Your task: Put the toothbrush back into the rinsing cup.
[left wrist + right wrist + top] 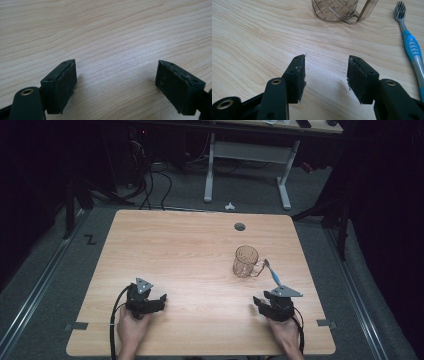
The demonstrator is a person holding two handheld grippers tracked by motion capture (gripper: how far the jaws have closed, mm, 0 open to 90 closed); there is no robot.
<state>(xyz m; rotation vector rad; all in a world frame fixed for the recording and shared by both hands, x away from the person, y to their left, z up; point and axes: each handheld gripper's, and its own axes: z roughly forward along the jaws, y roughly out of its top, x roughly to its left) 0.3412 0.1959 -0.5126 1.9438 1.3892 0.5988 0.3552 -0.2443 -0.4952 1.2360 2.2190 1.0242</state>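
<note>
High view: cup [245, 261] stands upright on the surface [190, 250], handle toward the toothbrush [273, 273], which lies flat just beside it. Toothbrush's long axis runs from bristles near the handle back toward the right gripper [264, 304], likely laid for an easy pickup. Left gripper [156, 301] rests well apart from the cup.

Left gripper view: fingers [63, 85] wide apart, nothing between.

Right gripper view: fingers [298, 75] partly apart, empty; the toothbrush's bristles point away, beside the cup.

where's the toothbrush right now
The toothbrush lies flat on the right half of the table in the high view, just right of the clear mug by its handle, bristles pointing away, ahead of the right gripper.
</note>
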